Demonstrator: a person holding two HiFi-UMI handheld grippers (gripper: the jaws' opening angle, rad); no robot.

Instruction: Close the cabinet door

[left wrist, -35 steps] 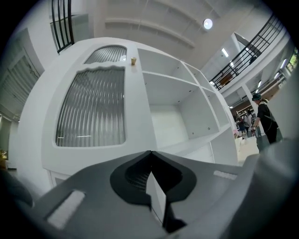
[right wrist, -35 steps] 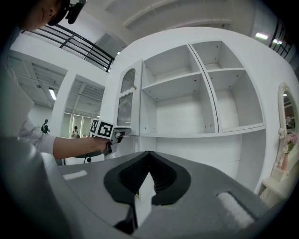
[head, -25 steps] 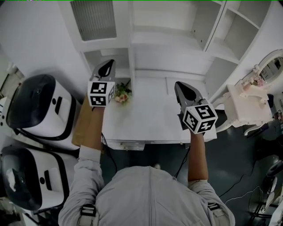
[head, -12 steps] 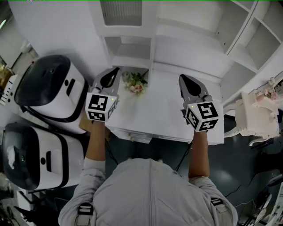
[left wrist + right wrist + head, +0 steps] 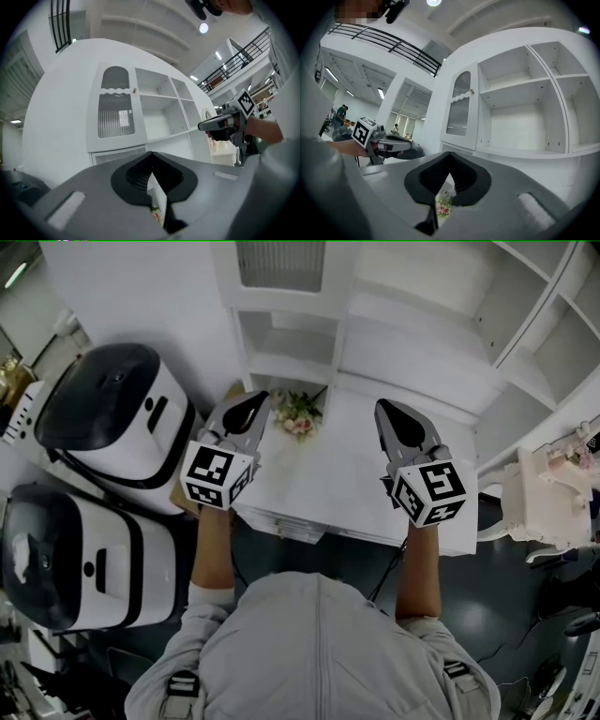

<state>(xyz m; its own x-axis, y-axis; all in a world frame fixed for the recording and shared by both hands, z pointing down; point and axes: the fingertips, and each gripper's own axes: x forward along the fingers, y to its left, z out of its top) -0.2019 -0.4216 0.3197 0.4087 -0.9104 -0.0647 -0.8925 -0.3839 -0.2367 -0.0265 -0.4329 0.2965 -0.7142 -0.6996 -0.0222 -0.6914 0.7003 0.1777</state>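
Cabinet door [image 5: 278, 263]: ribbed-glass panel, sitting above the posy [image 5: 298, 414], untouched. My left gripper [image 5: 251, 405] and right gripper [image 5: 394, 416], both clenched and empty, are drawing nearer on either side of the posy than a second ago. I am still approaching; push pending.

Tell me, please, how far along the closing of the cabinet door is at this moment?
Done: the cabinet door appears to lie flush beside the open shelves, though a slight gap cannot be ruled out.
In hand: nothing. The left gripper and the right gripper have their jaws together and empty, and both are clear of the door.
Left: at most a final press on the door to seat it.
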